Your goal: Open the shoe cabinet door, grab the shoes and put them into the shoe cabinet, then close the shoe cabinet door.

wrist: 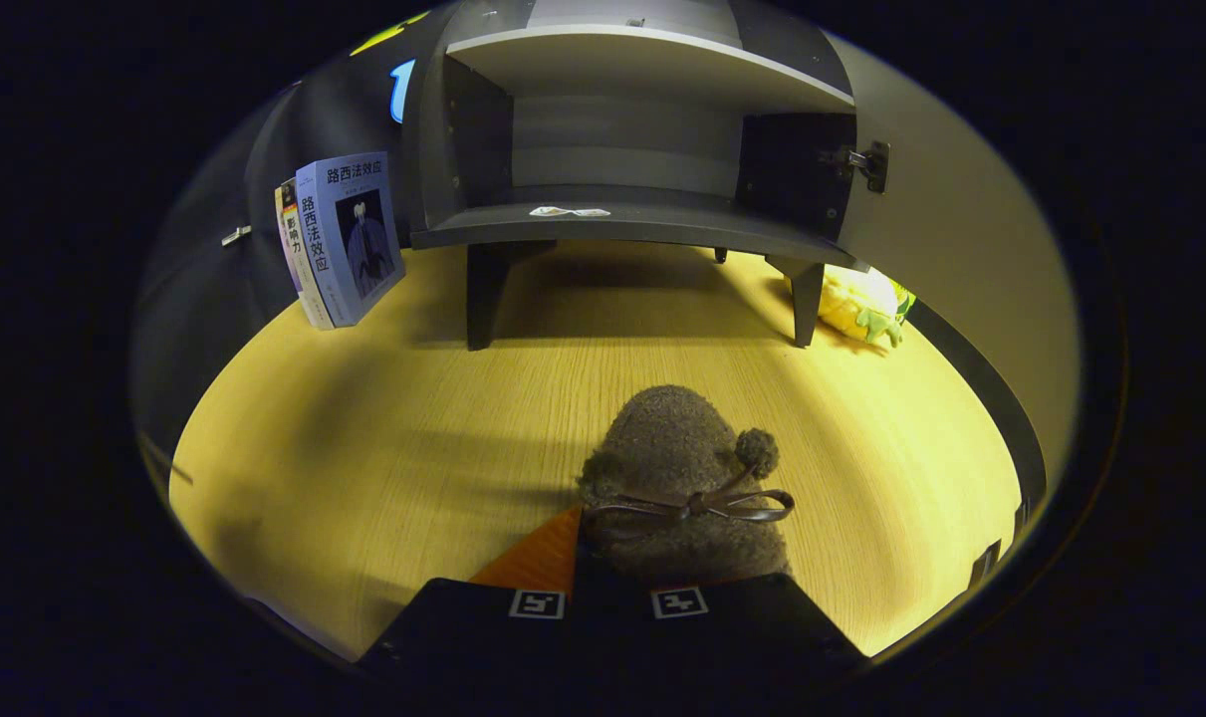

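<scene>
A brown fuzzy shoe with a thin bow and a pompom sticks out ahead of my gripper, over the wooden surface. The fingers stand close together and are shut on the shoe's rear end. Beyond it stands the dark grey shoe cabinet on short legs, its inside open to me with bare shelves. A small white sticker lies on the lower shelf. The cabinet door is swung wide to the right, its hinge showing.
Two books stand upright left of the cabinet. A yellow plush toy lies by the cabinet's right leg, under the open door. Light wooden surface stretches between me and the cabinet.
</scene>
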